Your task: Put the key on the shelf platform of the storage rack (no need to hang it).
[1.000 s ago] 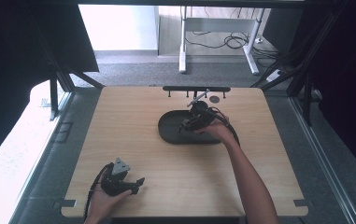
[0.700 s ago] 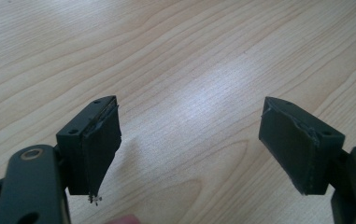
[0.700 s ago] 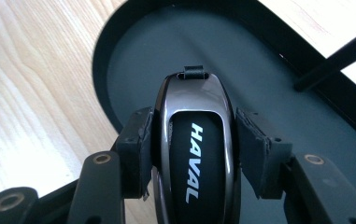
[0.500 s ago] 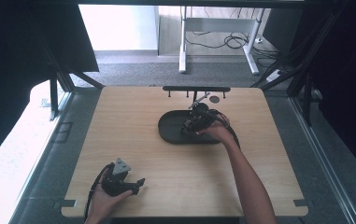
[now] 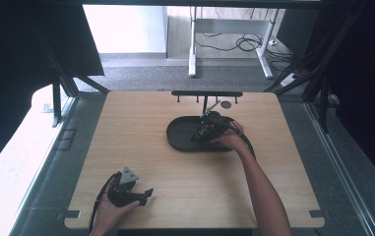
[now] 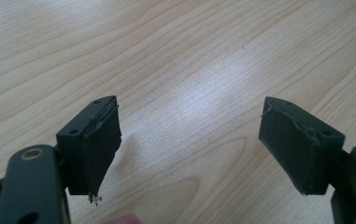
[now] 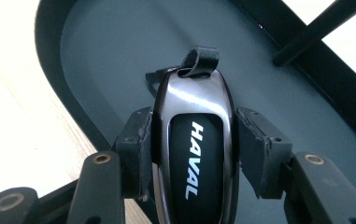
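Now right gripper (image 7: pixel 192 154) pinches HAVAL car key fob (image 7: pixel 194 149) between both jaws, above dark oval tray (image 5: pixel 180 140), leather loop (image 7: pixel 201 60) pointing away. Left gripper (image 6: pixel 189 149) spread wide, holding nothing, over bare wooden table (image 5: pixel 140 123), well apart from tray, near table's front edge.

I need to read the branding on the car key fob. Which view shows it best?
The right gripper view: the key fob sits close-up between the jaws, HAVAL legible, above the black tray. In the high view the right gripper hides it.
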`<state>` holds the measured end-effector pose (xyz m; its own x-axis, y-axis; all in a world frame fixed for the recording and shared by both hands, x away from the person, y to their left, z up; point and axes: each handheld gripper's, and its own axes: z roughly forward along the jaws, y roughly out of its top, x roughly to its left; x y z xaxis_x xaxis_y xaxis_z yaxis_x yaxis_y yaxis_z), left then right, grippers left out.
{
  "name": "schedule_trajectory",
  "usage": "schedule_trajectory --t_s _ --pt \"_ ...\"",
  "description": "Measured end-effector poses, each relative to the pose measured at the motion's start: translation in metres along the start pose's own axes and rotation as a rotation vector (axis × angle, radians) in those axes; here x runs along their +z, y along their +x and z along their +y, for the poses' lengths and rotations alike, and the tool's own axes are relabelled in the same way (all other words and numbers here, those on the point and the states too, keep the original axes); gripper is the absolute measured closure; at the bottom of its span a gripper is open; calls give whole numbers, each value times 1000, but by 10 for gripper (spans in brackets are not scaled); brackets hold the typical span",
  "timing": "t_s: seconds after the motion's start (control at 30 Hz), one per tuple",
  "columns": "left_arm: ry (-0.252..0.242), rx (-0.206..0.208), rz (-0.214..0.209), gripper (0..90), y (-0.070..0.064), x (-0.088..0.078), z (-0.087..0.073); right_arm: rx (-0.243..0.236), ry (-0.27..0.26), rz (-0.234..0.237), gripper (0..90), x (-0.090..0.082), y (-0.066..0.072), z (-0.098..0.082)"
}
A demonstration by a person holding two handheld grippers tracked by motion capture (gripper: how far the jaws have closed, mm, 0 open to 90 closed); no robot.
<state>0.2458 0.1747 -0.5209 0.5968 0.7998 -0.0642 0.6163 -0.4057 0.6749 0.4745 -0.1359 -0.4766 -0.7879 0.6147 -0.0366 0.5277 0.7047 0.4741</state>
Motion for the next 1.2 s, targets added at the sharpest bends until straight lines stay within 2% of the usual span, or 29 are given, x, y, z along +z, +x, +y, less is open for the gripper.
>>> schedule_trajectory --t_s 0.17,0.37,0.53,0.77,0.93,1.2 --pt "5 4 0 212 0 0 0 -17 19 -11 487 5 -1 -1" --pt "7 4 -1 212 0 0 0 -10 29 -13 487 10 -4 -5" --pt "14 5 2 212 -1 1 0 -28 49 -34 486 15 -6 -9" --pt "18 7 2 211 -1 1 0 -11 73 -31 484 21 -9 -14" --pt "24 18 18 210 -3 1 0 -20 89 -33 480 25 -8 -16" --pt "21 22 14 209 -2 0 1 -11 77 -46 406 22 -5 -15"
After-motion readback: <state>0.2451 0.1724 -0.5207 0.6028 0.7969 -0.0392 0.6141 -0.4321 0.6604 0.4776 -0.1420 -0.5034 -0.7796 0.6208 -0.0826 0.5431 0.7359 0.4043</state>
